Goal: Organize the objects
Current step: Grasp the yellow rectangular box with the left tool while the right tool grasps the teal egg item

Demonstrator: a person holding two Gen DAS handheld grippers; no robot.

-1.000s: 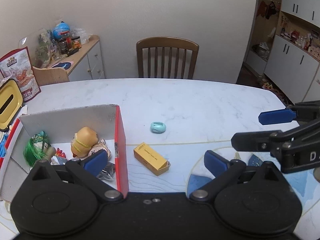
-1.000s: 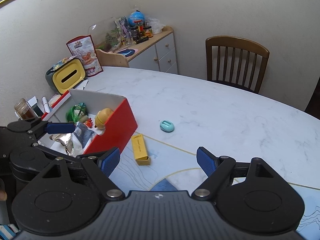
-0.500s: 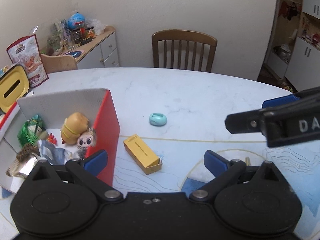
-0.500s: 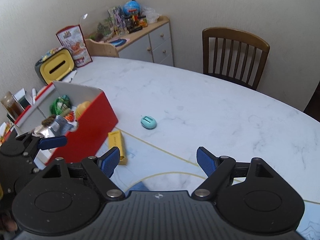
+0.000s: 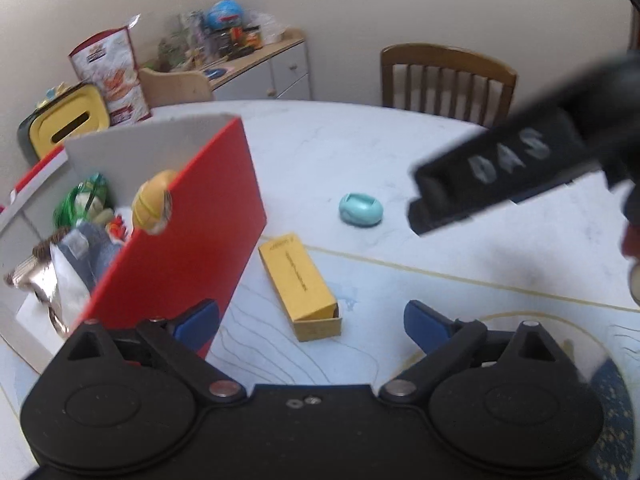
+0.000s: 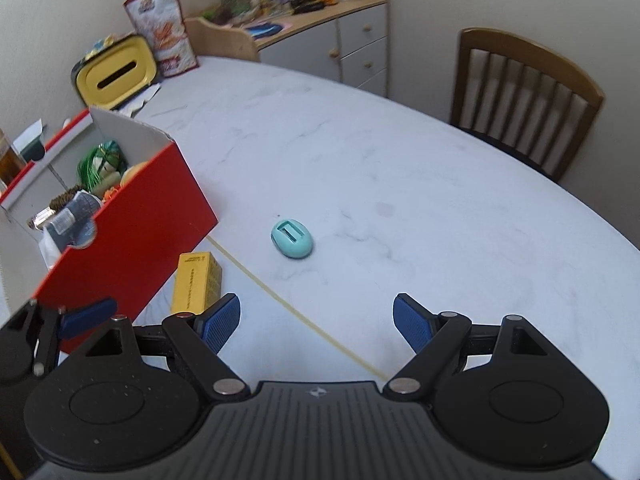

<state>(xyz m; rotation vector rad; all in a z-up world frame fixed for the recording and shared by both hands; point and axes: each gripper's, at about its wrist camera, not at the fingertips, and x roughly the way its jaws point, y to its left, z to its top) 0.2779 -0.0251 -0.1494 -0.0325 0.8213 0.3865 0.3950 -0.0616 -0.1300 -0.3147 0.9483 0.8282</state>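
A small yellow box (image 5: 299,284) (image 6: 196,280) lies on the white table just right of the red-sided box (image 5: 176,236) (image 6: 132,232), which holds several toys and packets. A teal oval object (image 5: 361,210) (image 6: 292,239) rests further out on the table. My left gripper (image 5: 310,320) is open, low over the table, with the yellow box between and just ahead of its fingers. My right gripper (image 6: 316,322) is open and empty, the teal object ahead of it. The right gripper's arm (image 5: 500,176) crosses the left wrist view, blurred.
A wooden chair (image 6: 524,100) stands at the table's far side. A yellow tissue case (image 6: 116,72), a snack bag (image 6: 160,36) and a cluttered sideboard (image 6: 320,20) sit at the back left. A blue-patterned mat (image 5: 612,384) lies at the near right.
Both grippers have moved forward and down toward the table. The yellow box and teal object now appear closer. The red box has shifted left in both views.
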